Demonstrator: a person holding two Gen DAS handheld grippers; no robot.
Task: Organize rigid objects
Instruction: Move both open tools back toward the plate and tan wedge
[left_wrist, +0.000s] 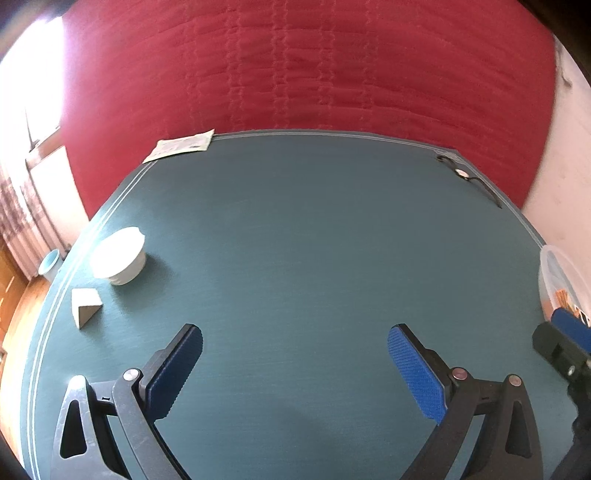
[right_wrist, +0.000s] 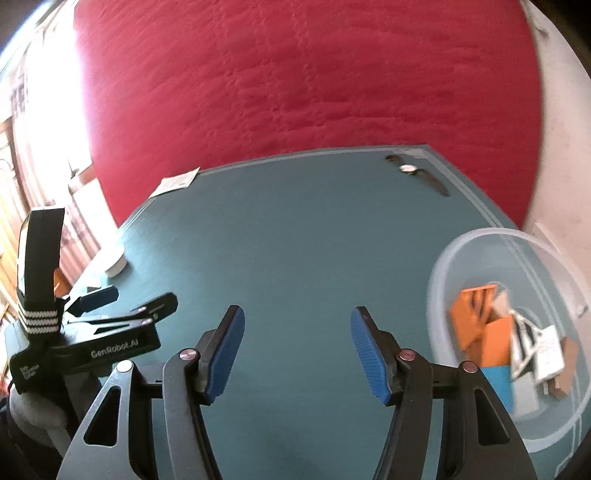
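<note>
Both tools hover empty over the teal surface: the left tool spread wide, the right tool parted. A white bowl and a pale wedge block sit near the surface's left edge, the wedge just beside the bowl. A wristwatch lies at its far right corner. The clear tub on its right side holds orange boxes.
</note>
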